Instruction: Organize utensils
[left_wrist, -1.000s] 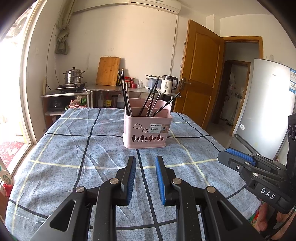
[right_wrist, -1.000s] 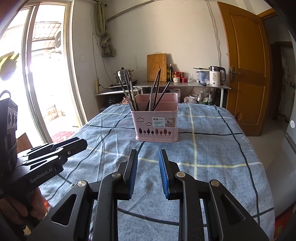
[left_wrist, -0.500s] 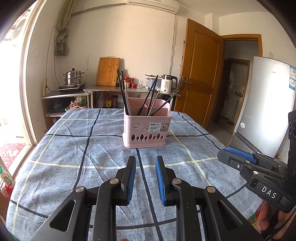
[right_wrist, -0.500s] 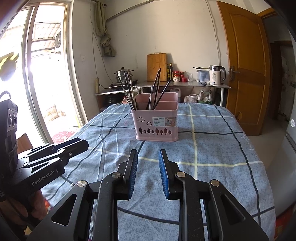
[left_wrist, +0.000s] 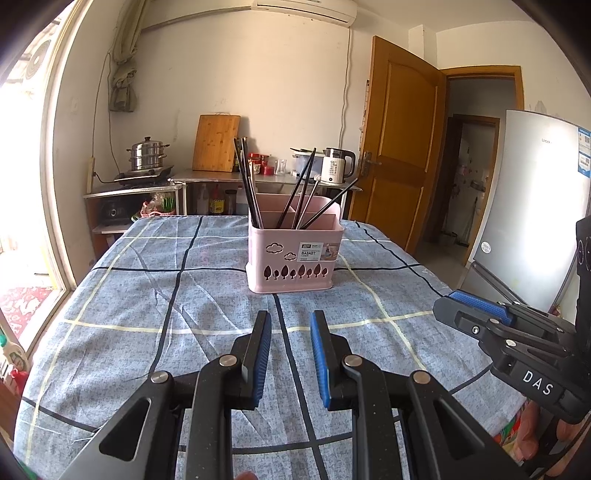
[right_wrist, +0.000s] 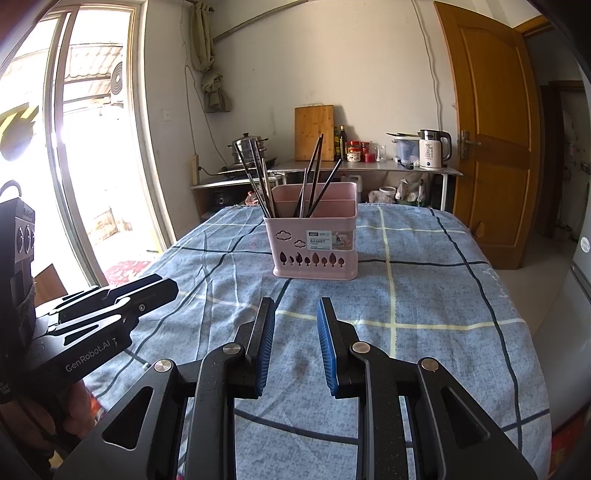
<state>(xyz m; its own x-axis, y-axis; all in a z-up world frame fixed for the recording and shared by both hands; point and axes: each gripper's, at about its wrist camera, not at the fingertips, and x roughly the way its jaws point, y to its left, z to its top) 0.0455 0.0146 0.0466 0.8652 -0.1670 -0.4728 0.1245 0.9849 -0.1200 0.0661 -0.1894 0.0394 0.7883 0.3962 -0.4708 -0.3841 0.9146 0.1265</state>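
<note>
A pink utensil basket stands upright on the counter, which is covered with a blue checked cloth. Dark chopsticks lean in its left compartment, and more fan out of the middle one. The left tongs and the right tongs hover above the cloth near the basket, both with jaws apart and holding nothing.
</note>
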